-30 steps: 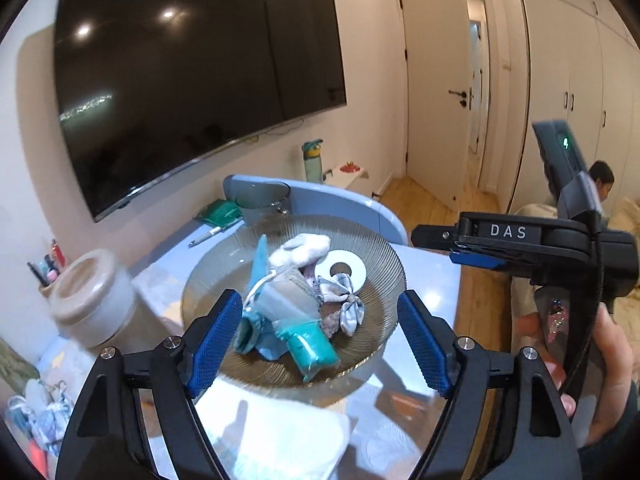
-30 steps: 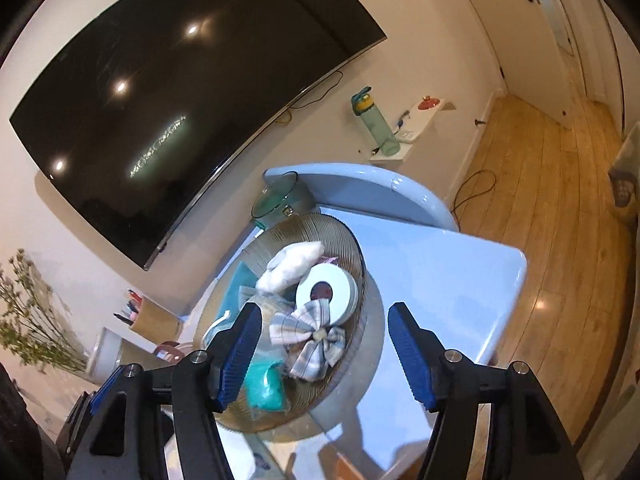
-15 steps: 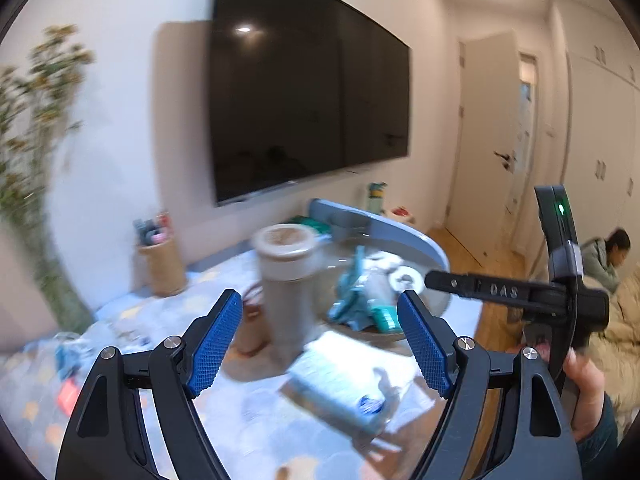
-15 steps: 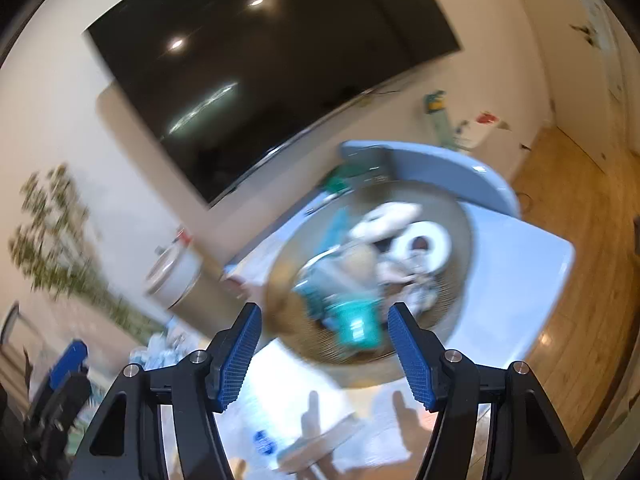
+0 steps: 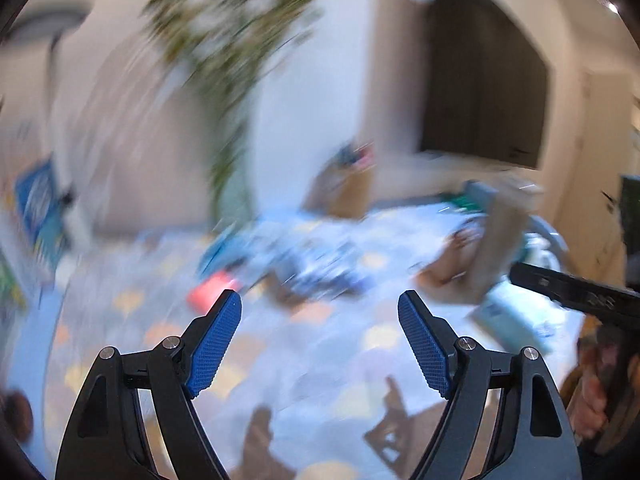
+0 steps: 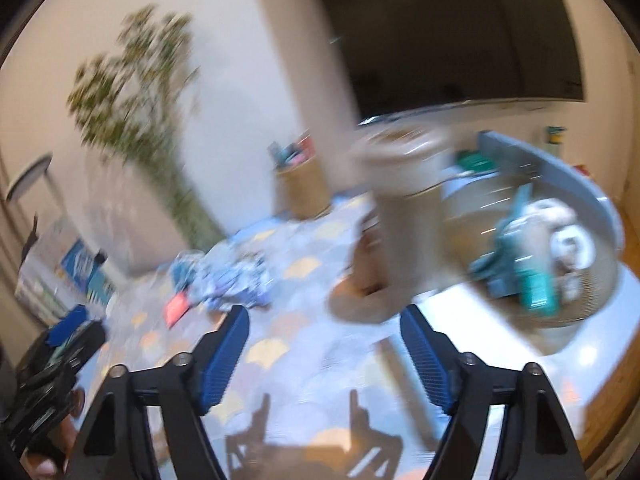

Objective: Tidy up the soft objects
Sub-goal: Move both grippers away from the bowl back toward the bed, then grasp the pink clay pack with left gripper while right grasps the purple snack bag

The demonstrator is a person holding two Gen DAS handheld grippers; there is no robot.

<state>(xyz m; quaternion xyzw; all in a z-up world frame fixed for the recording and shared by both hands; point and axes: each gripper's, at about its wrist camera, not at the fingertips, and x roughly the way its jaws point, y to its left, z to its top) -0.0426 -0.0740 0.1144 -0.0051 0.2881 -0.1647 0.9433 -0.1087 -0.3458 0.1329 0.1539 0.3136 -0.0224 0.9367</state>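
Over the patterned tablecloth (image 6: 304, 344), both grippers hang with nothing in them, and everything's smeared.

The soft stuff sits in two spots: a crumpled blue-and-white cloth heap (image 6: 230, 278) mid-table with a red-pink scrap (image 6: 176, 309) at its edge, and a ribbed glass bowl (image 6: 592, 300) way off at the right end, stuffed with teal fabric (image 6: 532, 280) and whitish bits, one looking like a white roll. The left gripper (image 5: 320, 344) has its blue pads spread wide, nothing between them; the right gripper (image 6: 325, 354) has its jaws opening, also nothing in the gap. A tall beige canister (image 6: 404, 216) stands between heap and bowl, and it's so blurred I can't tell where its edges stop. In the left view the heap (image 5: 288, 264) is just streaks, and the bowl's mostly hidden behind the canister. The pale packet (image 5: 516, 320) near it is unreadable.
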